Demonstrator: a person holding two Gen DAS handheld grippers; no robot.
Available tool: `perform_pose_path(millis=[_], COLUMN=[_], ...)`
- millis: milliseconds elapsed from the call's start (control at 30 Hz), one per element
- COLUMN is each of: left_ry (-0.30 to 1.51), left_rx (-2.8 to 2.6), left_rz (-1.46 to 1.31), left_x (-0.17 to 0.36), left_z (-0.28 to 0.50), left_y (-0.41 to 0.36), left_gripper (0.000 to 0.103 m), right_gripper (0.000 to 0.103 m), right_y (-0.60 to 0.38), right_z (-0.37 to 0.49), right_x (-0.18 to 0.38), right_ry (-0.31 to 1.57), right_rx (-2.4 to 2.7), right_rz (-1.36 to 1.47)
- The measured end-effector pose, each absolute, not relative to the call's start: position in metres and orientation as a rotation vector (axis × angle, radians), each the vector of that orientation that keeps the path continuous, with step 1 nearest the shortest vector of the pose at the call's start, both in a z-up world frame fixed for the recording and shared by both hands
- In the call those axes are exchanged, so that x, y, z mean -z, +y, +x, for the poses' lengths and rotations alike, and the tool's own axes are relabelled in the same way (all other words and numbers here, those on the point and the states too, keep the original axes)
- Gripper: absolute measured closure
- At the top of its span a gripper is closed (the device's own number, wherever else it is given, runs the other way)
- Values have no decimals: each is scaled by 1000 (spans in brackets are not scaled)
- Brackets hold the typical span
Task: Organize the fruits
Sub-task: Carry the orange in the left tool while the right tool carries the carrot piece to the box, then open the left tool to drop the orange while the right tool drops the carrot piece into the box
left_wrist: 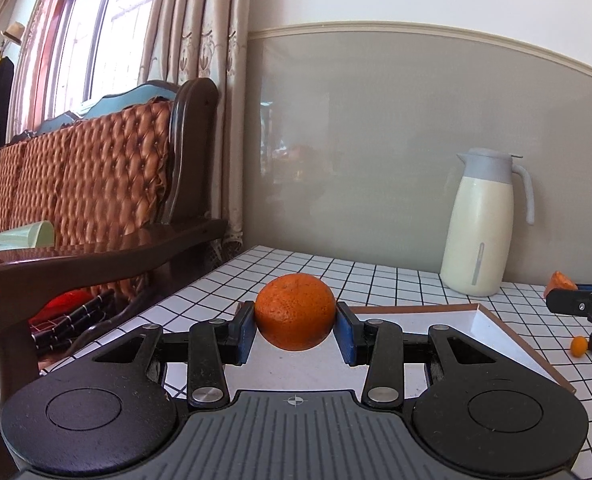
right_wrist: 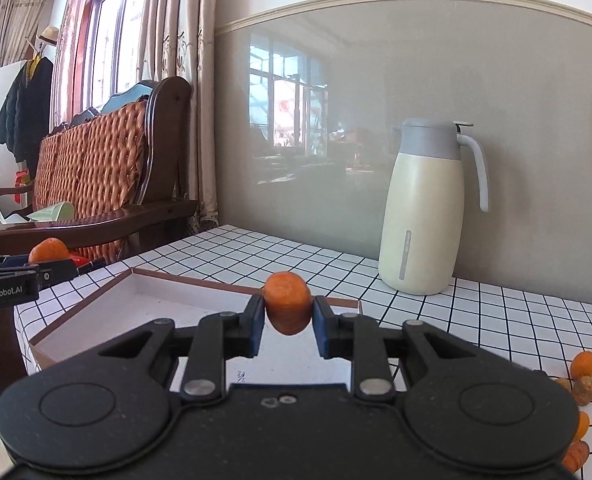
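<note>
Left gripper (left_wrist: 295,330) pinching a round orange (left_wrist: 295,311) between its blue pads (left_wrist: 247,334), the fruit raised above the shallow tray (left_wrist: 492,330) with white floor and brown rim. Right gripper (right_wrist: 287,322) clamped on a smaller orange fruit (right_wrist: 287,303), likewise held over the tray (right_wrist: 95,320). Both fruits sit at the fingertips, squarely between the two fingers, clear of the tray floor.

The left wrist view alone shows the right gripper from the side, at the frame's right edge (left_wrist: 584,304), with its fruit (left_wrist: 560,282) as an orange wedge behind the black linkage; beyond the tray's right rim lie loose small fruits (left_wrist: 579,346) on the cloth. The right wrist view alone shows the left gripper (right_wrist: 19,276) at the left edge, printed "GenRobot.AI", with the round orange (right_wrist: 49,250) above it, the tray's near left corner, and a cluster of small orange and brownish pieces (right_wrist: 583,376) at lower right.

Materials: orange peel dimpled and matt; grippers of black plastic with metal pivot pins; tablecloth (right_wrist: 496,320) white with a black grid; cream jug (right_wrist: 426,216) smooth, with grey lid and handle, upright by the glossy grey wall; wooden sofa (left_wrist: 95,184) with tufted, woven-looking orange cushions
</note>
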State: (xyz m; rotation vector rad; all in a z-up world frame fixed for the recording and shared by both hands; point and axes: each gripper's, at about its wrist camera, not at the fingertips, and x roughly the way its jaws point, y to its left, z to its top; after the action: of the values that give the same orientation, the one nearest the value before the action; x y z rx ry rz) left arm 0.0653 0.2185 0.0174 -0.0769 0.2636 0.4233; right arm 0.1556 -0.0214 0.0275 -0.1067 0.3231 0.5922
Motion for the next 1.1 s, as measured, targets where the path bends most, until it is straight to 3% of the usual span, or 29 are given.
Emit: perform_pose_path(millis=[1100], left_ry=[361], left_rx=[-468], left_rz=[-108], left_x=[-6], left_z=[127], left_y=[265], left_gripper=[61], right_gripper=[86], right_y=[15], right_z=[247], right_x=[-4], right_ry=[469], right_rx=[-568], right_rz=[-92])
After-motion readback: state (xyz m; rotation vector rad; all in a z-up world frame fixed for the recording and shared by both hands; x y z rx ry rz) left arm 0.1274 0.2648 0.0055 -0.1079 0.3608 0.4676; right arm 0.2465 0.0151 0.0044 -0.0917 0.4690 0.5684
